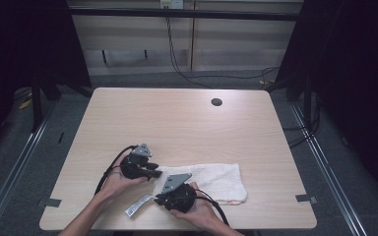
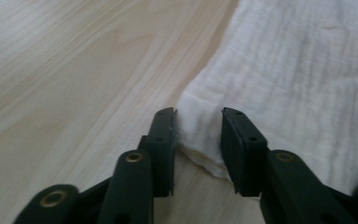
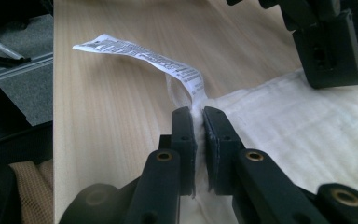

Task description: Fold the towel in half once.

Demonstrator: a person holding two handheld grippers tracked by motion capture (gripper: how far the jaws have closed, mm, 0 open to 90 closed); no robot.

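My right gripper (image 3: 199, 122) clamps towel (image 1: 216, 178) corner | left gripper (image 2: 198, 125) straddles edge, unclamped | risk: lifting unevenly, cloth slips

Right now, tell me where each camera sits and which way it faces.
High view: fixed above the person's side, looking forward and down on the table; both forearms enter from below, holding the left claw and right claw at the white cloth.
Left gripper view: rides the left claw, looking along its jaws, which straddle a cloth corner.
Right gripper view: rides the right claw, pinched on the cloth edge by the care label.
Shared: all show cloth and tabletop.
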